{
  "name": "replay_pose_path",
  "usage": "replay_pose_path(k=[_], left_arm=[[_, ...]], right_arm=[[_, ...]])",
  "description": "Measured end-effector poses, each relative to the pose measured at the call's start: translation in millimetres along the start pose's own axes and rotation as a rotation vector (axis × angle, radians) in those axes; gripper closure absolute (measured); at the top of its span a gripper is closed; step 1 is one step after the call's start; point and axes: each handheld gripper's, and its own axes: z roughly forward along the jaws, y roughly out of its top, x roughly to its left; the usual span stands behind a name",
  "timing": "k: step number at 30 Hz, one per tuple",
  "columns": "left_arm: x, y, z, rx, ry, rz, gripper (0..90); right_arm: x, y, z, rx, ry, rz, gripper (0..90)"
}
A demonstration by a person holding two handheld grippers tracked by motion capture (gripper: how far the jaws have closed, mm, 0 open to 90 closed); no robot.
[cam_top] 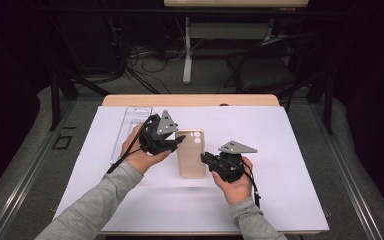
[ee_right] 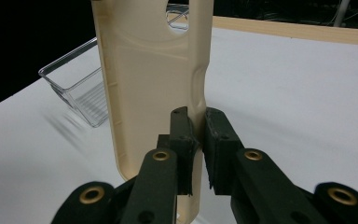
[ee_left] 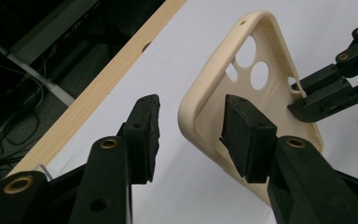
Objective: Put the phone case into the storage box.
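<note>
grey long sleeves [cam_top: 100,200] on both forearms; each black tool, left [cam_top: 179,141], right [cam_top: 205,158], brass-coloured pivot screws, grey triangular top plate, trailing black cable

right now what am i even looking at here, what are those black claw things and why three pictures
A person sits at a table covered with a white sheet and holds a hand-operated gripper in each hand. The high view looks down from above. The other two views come from cameras riding on each gripper, looking along its black jaws.

On the sheet lies a beige phone case, inner side up, and a clear plastic tray farther left.

The right gripper has its jaws shut on one side wall of the phone case. The left gripper has one jaw inside the case and one outside its wall, with a gap remaining, so it is not yet gripping.
</note>
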Motion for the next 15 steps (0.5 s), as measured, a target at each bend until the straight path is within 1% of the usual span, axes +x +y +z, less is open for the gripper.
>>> replay_pose_path(k=[5,6,12,13,15], left_arm=[[-0.7,0.9,0.9,0.006,0.004,0.020,56.6],[-0.6,1.2,0.8,0.007,0.005,0.029,57.5],[-1.5,2.3,1.2,0.020,0.012,0.042,62.2],[-1.4,2.6,0.9,0.026,0.007,0.045,64.9],[-1.8,2.7,0.9,0.026,0.008,0.047,65.0]], right_arm=[[0.0,-0.4,0.4,0.000,0.003,0.003,83.0],[0.1,-0.4,0.5,0.001,0.002,0.002,83.0],[0.2,-0.6,0.9,0.001,0.003,-0.001,83.0],[0.3,-0.7,0.9,0.004,0.004,-0.001,83.0],[0.3,-0.7,0.9,0.004,0.005,-0.001,83.0]])
